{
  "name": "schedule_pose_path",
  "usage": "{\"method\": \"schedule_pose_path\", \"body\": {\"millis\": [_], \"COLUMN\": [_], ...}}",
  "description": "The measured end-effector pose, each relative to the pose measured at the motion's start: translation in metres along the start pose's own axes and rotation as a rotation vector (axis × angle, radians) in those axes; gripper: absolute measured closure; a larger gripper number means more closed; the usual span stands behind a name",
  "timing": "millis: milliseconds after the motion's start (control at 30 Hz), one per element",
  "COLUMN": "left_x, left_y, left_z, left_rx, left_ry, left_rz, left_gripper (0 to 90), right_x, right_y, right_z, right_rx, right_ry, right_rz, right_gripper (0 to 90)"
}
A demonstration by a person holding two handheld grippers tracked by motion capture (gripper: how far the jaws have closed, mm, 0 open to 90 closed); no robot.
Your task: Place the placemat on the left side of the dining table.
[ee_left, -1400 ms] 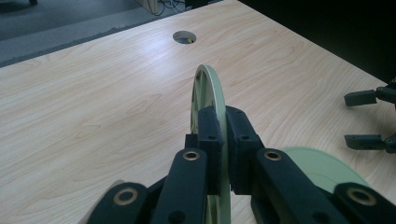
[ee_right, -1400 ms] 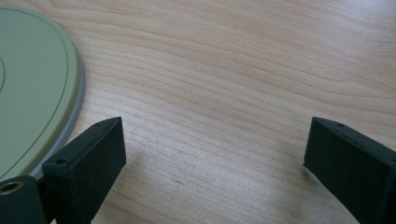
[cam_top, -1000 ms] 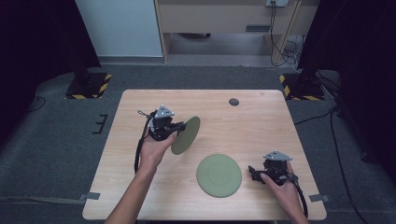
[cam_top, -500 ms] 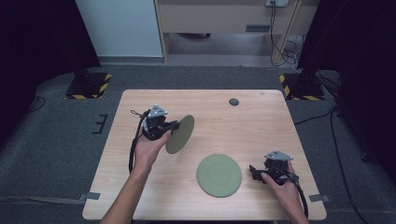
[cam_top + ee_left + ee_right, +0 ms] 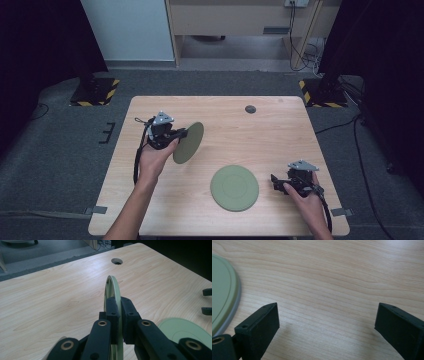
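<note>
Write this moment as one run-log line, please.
left claw: shut on lifted plate | right claw: open, empty | second plate: flat on table

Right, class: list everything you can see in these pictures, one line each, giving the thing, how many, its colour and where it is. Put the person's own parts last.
Table: one, light wood, centre of the high view.
Held plate: one, green, tilted on edge above the table's left half, rim clamped in the left gripper.
Flat plate: one, green, lying on the table near the front, right of centre.
Table hole: one, dark, near the far edge.
Floor: grey, around the table.
Left gripper: one, black, shut on the held plate.
Right gripper: one, black, jaws open, low over bare wood just right of the flat plate.
Forearms and hands: two, entering from the bottom.
</note>
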State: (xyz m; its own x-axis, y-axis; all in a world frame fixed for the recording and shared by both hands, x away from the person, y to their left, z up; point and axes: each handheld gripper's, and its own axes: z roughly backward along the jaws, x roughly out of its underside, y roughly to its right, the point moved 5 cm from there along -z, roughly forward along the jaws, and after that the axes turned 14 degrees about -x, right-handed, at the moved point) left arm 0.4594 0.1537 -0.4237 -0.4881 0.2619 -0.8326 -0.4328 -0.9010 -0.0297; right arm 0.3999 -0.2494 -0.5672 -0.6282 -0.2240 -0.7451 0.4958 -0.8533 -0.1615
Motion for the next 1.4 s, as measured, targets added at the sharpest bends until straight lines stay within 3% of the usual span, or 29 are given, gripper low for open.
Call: {"method": "schedule_pose_path", "body": {"millis": [433, 1100, 1400], "left_x": [-0.001, 0.007, 0.009], "left_y": [-0.009, -0.031, -0.033], "left_z": [0.004, 0.011, 0.012], "left_rx": [-0.007, -0.056, -0.056], "left_ry": [0.003, -0.012, -0.010], "left_rz": [0.013, 0.017, 0.021], "left_gripper": [85.8, 85.7, 85.8], "right_x": [0.001, 0.003, 0.003], "right_y": [0.009, 0.009, 0.009], "right_z": [0.002, 0.001, 0.001], "right_rx": [0.017, 0.019, 0.019], "right_ry": [0.000, -0.010, -0.012], "right_rz": [-0.022, -0.020, -0.020], "right_gripper": [5.7, 5.7, 5.7]}}
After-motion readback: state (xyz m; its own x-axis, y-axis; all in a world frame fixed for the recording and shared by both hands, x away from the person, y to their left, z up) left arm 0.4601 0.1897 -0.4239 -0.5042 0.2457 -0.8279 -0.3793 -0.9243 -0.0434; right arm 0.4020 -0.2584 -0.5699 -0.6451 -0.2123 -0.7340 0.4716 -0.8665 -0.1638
